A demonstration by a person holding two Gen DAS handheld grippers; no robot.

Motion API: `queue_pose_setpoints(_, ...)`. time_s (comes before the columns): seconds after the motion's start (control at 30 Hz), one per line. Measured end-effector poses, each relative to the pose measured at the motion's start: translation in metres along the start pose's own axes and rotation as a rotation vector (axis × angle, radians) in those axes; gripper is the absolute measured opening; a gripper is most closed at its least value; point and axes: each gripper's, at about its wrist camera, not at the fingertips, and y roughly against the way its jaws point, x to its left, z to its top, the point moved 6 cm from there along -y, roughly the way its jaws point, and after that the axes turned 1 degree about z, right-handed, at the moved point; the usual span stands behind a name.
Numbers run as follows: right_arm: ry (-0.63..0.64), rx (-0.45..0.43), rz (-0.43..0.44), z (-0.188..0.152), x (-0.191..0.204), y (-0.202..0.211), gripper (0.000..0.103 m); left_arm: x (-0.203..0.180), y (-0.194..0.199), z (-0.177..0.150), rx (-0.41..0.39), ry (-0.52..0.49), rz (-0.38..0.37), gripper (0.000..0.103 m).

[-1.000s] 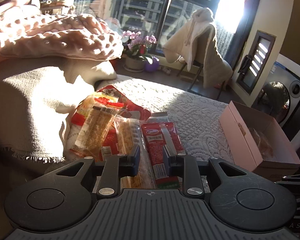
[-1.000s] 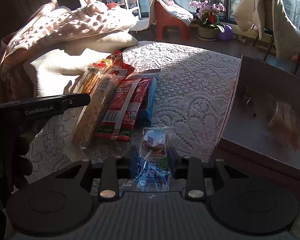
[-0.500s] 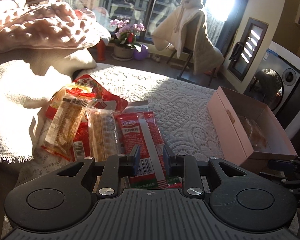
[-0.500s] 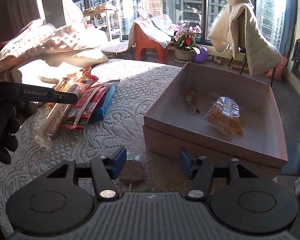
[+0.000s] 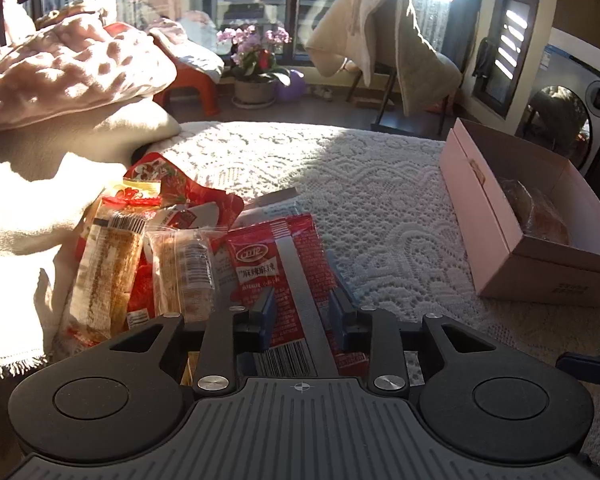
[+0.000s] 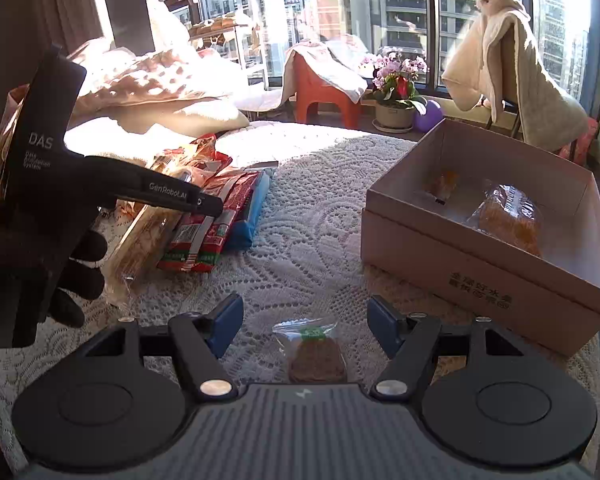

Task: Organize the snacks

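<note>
A pile of snack packets lies on the lace-covered table: a red packet (image 5: 284, 276), clear-wrapped biscuit packs (image 5: 104, 268) and a blue packet under the red one (image 6: 252, 216). My left gripper (image 5: 302, 314) hangs just above the red packet, its jaws slightly apart on either side of it, gripping nothing. The pink cardboard box (image 5: 496, 236) stands at the right with a wrapped pastry (image 6: 508, 220) inside. My right gripper (image 6: 302, 324) is wide open over a small clear-wrapped brown snack (image 6: 316, 354) lying on the table in front of the box (image 6: 472, 272).
Blankets and a cushion (image 5: 60, 76) are heaped at the table's left. The left gripper's body and gloved hand (image 6: 40, 216) show at the left of the right wrist view. A draped chair (image 6: 512, 68), flower pot (image 6: 396, 92) and orange stool (image 6: 320, 88) stand beyond the table.
My right gripper swung right toward the box and opened wide; the blue-printed packet it held a second ago is gone from its jaws. My left gripper shifted over the red packet and spread a little.
</note>
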Motion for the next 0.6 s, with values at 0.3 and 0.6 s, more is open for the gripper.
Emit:
queue_pose_setpoints(0.3,-0.002,0.001,-0.054,-0.026,0.002,-0.017,0.074,-0.020,-0.002,-0.003,0.016,-0.096,-0.008,0.062)
queue_pose_setpoints(0.6,-0.025,-0.001,-0.082,-0.029,-0.003,-0.018,0.085,0.019,-0.004,-0.001,-0.024,0.055,0.010,0.058)
